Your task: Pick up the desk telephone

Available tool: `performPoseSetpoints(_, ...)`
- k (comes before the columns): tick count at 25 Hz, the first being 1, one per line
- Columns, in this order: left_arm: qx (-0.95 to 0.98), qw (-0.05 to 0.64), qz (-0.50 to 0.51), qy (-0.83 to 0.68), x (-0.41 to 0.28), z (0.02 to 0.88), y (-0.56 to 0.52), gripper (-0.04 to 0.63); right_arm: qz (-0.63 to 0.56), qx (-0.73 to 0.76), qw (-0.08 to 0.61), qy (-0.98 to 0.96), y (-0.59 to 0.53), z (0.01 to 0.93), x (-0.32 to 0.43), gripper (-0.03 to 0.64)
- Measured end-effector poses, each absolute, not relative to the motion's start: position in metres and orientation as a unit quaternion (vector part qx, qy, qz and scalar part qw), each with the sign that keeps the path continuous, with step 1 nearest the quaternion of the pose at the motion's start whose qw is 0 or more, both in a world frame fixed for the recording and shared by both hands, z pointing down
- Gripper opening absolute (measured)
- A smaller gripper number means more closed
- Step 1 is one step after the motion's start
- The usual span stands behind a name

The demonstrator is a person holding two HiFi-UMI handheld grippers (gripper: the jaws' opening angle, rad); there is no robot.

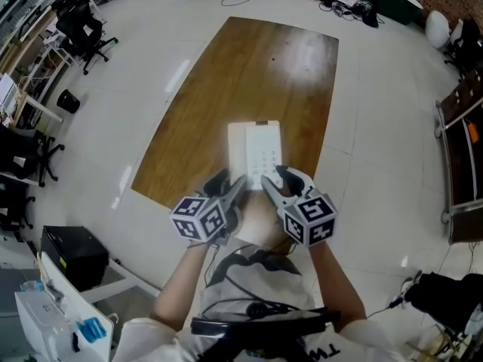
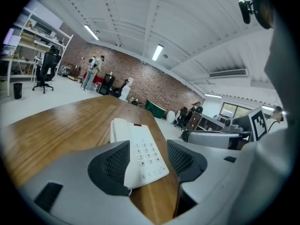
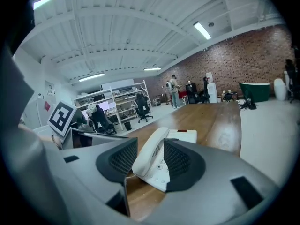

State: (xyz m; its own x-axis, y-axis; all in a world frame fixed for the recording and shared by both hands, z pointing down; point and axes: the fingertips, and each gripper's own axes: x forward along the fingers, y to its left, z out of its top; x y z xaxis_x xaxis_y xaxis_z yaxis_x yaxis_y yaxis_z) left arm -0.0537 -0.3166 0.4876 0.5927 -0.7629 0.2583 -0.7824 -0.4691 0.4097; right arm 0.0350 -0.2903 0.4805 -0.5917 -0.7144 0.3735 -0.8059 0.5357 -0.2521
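Note:
A white desk telephone lies near the front edge of the brown wooden table, handset on its left side, keypad on its right. My left gripper and right gripper hang side by side just before the phone's near end, both open. In the left gripper view the keypad end of the telephone shows between the dark pads of the left gripper; I see no pressing. In the right gripper view the handset shows between the spread jaws of the right gripper.
The table stands on a pale glossy floor. Black office chairs and shelving line the left side, and a black box sits at lower left. A dark cabinet stands at the right. People stand far off by the brick wall.

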Motion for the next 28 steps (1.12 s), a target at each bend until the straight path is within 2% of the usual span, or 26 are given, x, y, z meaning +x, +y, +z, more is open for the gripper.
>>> performPoseSetpoints(1, 0.855, 0.26, 0.022, -0.449, -0.055, 0.495, -0.32, 0.255, 0.21, 0.437, 0.116, -0.867, -0.291, 0.487, 0.037, 0.181)
performPoseSetpoints(4, 0.847, 0.287, 0.03, -0.446, -0.057, 0.516, -0.329, 0.257, 0.231, 0.441, 0.126, -0.858, -0.297, 0.505, 0.045, 0.181)
performPoseSetpoints(6, 0.843, 0.304, 0.033, -0.443, -0.057, 0.528, -0.334, 0.288, 0.244, 0.442, 0.133, -0.853, -0.302, 0.517, 0.049, 0.192)
performPoseSetpoints(7, 0.84, 0.312, 0.034, -0.442, -0.058, 0.533, -0.337, 0.288, 0.249, 0.443, 0.137, -0.85, -0.304, 0.523, 0.05, 0.215)
performPoseSetpoints(10, 0.836, 0.328, 0.04, -0.438, -0.057, 0.546, -0.344, 0.29, 0.262, 0.444, 0.147, -0.844, -0.311, 0.536, 0.056, 0.215)
performPoseSetpoints(12, 0.833, 0.339, 0.043, -0.434, -0.056, 0.553, -0.348, 0.333, 0.273, 0.445, 0.148, -0.84, -0.316, 0.543, 0.06, 0.215)
performPoseSetpoints(14, 0.83, 0.351, 0.047, -0.431, -0.057, 0.561, -0.352, 0.344, 0.289, 0.442, 0.148, -0.836, -0.32, 0.552, 0.062, 0.259)
performPoseSetpoints(17, 0.827, 0.362, 0.057, -0.427, -0.058, 0.572, -0.359, 0.387, 0.312, 0.437, 0.15, -0.83, -0.326, 0.568, 0.064, 0.259)
performPoseSetpoints(21, 0.825, 0.394, 0.064, -0.401, -0.053, 0.587, -0.366, 0.387, 0.348, 0.427, 0.152, -0.821, -0.333, 0.588, 0.065, 0.259)
performPoseSetpoints(23, 0.822, 0.409, 0.069, -0.39, -0.051, 0.593, -0.368, 0.416, 0.362, 0.419, 0.161, -0.817, -0.336, 0.598, 0.063, 0.308)
performPoseSetpoints(28, 0.82, 0.425, 0.098, -0.37, -0.052, 0.602, -0.375, 0.424, 0.395, 0.409, 0.167, -0.806, -0.347, 0.616, 0.06, 0.308)
